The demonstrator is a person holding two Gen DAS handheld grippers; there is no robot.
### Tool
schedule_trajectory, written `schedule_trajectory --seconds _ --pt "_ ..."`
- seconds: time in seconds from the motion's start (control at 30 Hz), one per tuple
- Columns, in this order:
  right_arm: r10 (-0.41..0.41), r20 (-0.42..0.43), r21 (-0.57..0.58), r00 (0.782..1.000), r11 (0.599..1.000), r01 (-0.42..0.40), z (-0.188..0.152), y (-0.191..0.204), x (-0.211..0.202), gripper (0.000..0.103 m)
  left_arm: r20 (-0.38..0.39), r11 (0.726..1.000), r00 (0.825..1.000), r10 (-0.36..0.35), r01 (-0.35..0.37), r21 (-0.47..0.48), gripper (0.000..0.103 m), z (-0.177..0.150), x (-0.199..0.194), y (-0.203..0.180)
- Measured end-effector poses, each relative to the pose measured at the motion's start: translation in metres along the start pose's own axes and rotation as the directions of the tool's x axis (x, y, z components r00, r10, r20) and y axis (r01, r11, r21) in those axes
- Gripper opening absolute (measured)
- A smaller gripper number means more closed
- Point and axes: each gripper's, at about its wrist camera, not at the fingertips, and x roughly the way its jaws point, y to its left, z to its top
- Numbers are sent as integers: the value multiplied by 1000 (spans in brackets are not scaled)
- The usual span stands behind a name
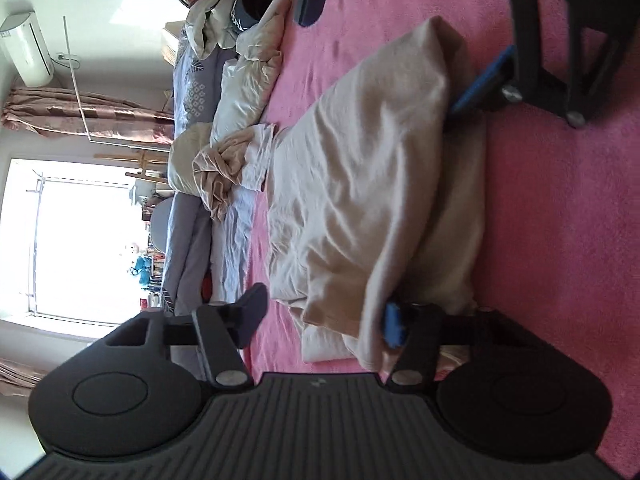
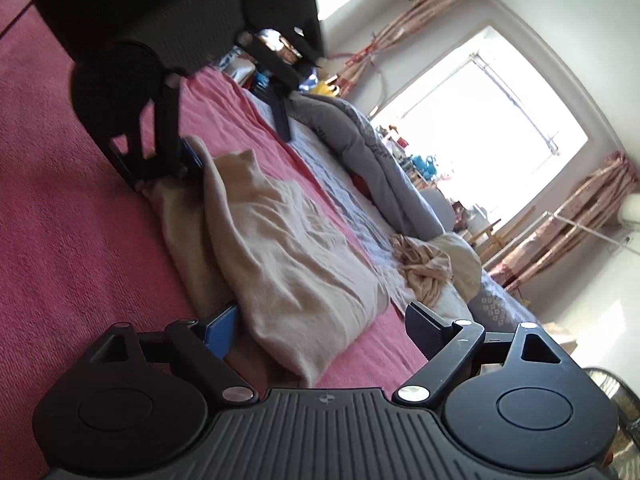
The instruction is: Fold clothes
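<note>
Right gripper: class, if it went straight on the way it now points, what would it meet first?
Most likely the beige garment on the pink blanket. The right gripper has its jaws open, with the cloth's near end lying between and just ahead of them. Depth is hard to judge through the fisheye.

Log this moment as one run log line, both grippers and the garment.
left gripper: open, straddling beige garment edge | right gripper: open, garment end between fingers | garment: part-folded on pink blanket | step: fold unfinished
</note>
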Motion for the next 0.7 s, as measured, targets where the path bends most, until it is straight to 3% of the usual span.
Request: schedule_trajectory --seconds 0.1,0.17,0.23,0.4,0.47,0.57,0.63,0.7 --pt "10 -14 33 1000 999 -10 -2 -5 4 87 36 997 998 -52 50 65 49 0 -5 -14" --pt "7 -12 22 1000 1000 -6 1 -3 6 87 51 985 998 -47 37 168 30 1 -5 -32" --pt "1 -6 14 1000 1000 -1 4 -2 7 87 39 978 998 -56 47 203 15 4 -3 -38" --pt "-38 9 -20 999 999 38 0 -2 6 87 -5 998 998 -55 55 -37 9 7 -5 4" --pt "-83 10 -44 997 996 83 -3 -3 8 87 -14 988 999 -52 50 -147 8 8 -8 25" --pt "-111 -3 -55 994 992 111 -6 -7 15 86 -13 970 996 -87 82 -228 8 6 -12 38" --pt "-118 -4 -57 993 991 117 -8 -11 15 69 -21 957 990 -140 130 -259 8 5 -12 36" --pt "-85 -17 -40 996 996 84 -15 -18 10 62 -35 955 977 -211 199 -222 8 3 -13 16"
